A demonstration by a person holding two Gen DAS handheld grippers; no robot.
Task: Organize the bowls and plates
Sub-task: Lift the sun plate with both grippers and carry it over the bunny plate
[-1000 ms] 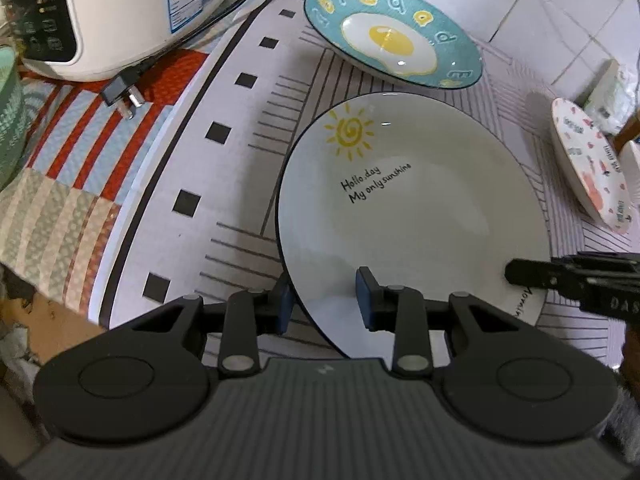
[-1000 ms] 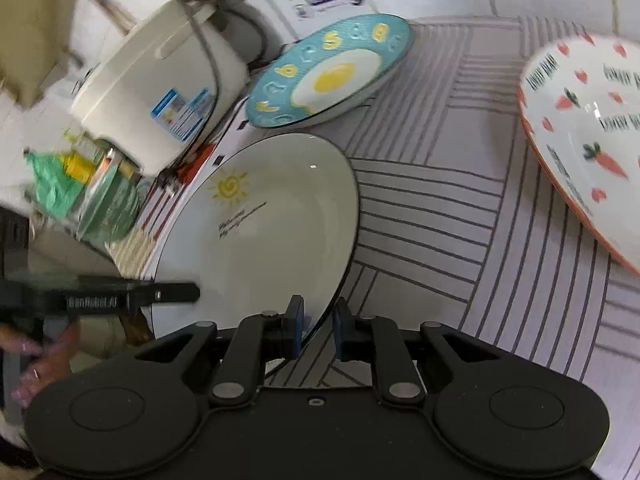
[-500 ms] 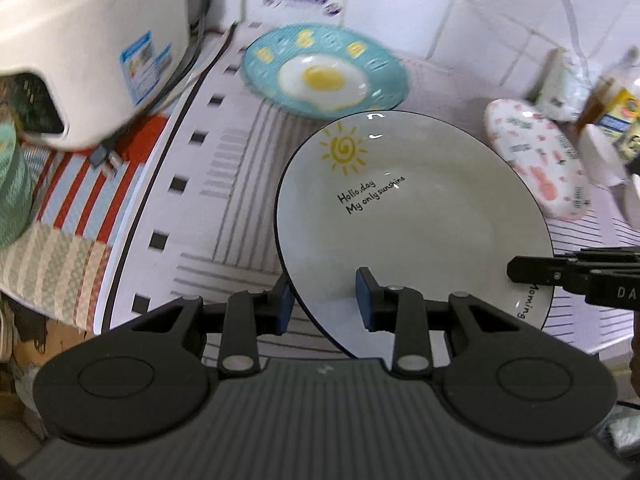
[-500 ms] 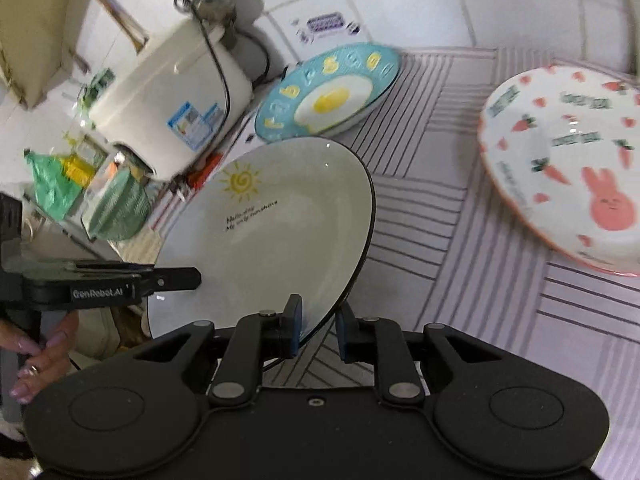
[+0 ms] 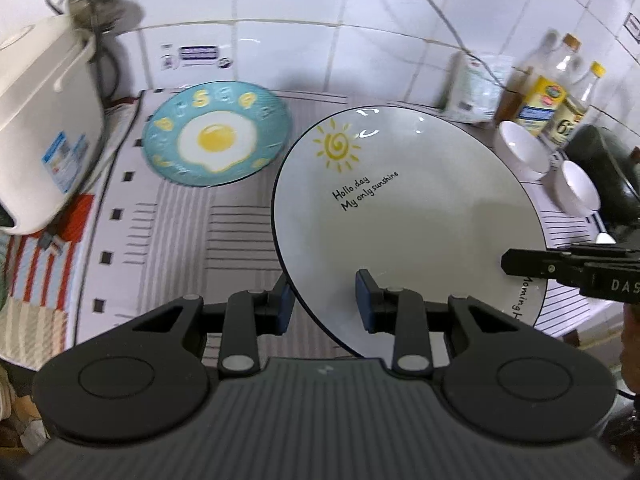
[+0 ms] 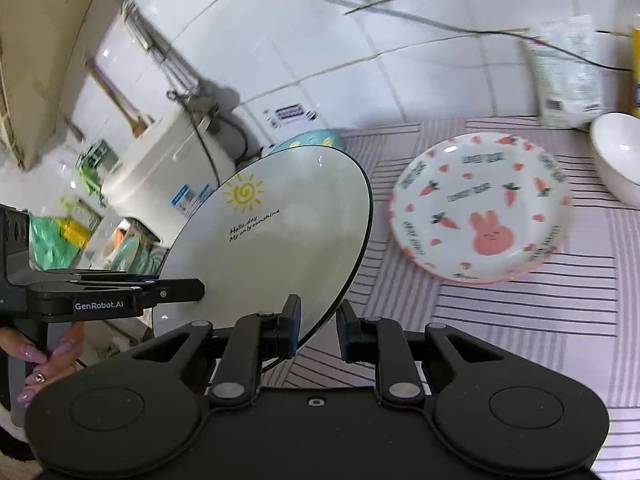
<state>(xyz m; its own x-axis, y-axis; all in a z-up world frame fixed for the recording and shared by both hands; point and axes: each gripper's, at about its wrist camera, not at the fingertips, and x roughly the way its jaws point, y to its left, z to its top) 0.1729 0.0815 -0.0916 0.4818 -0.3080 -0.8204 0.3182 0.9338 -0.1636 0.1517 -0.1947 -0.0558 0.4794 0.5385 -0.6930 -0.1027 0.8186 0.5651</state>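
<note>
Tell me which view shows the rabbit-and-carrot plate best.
The right wrist view. There the rabbit-and-carrot plate lies whole on the striped mat, with the pink rabbit and the carrots plain. The left wrist view shows none of it: the sun plate, lifted by both grippers, fills that side.

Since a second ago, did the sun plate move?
Yes. The sun plate, pinched by both claws, has lifted off the striped mat. It now hides part of the egg plate in the right view, which showed whole before.
</note>
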